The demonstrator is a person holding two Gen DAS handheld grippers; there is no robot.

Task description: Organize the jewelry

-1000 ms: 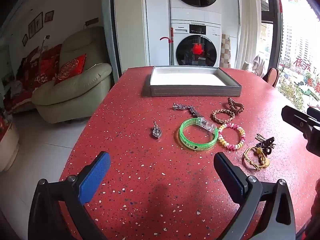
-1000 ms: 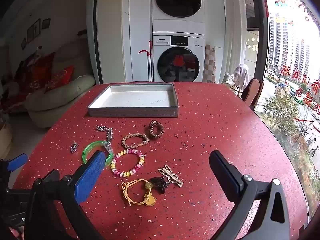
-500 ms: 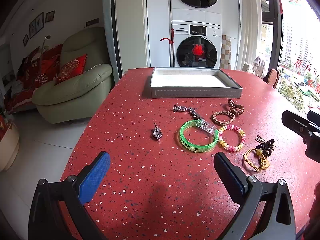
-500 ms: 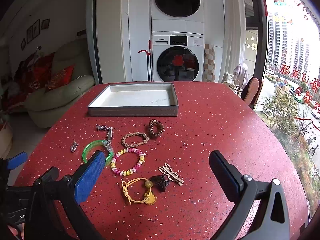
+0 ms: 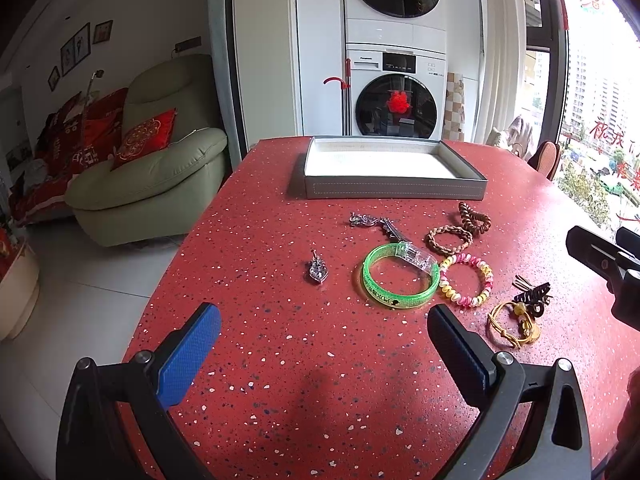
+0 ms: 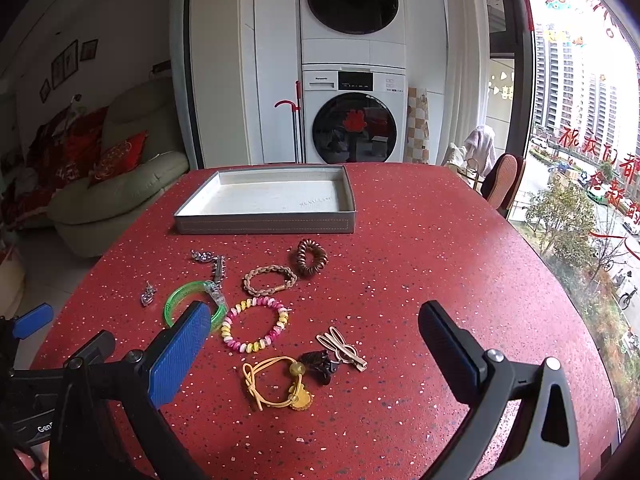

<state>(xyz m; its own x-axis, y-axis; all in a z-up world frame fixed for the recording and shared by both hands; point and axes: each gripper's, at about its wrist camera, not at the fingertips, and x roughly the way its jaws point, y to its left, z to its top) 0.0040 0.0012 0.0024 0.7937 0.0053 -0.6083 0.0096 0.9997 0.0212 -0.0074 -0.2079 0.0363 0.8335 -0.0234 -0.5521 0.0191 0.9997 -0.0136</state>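
The jewelry lies loose mid-tabletop, the green bangle (image 5: 398,278) near the left gripper (image 5: 324,336), the yellow hair tie (image 6: 276,380) before the right gripper (image 6: 316,344). Both spread wide, empty. We should pinch 1 piece squarely, then carry it to the tray (image 6: 266,225) toward the far edge.

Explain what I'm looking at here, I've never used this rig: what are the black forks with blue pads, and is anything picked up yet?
Each fork is a hand-held two-finger tool carried by a person, with a camera looking forward along its fingers. One picture comes from the left tool, the other from the right tool. Both are open and hold nothing. On the red table lie a grey tray, with nothing visible in it, a green bangle, a pink and yellow bead bracelet, a braided bracelet, a brown coil tie, a yellow cord tie, hair clips and two silver pieces.
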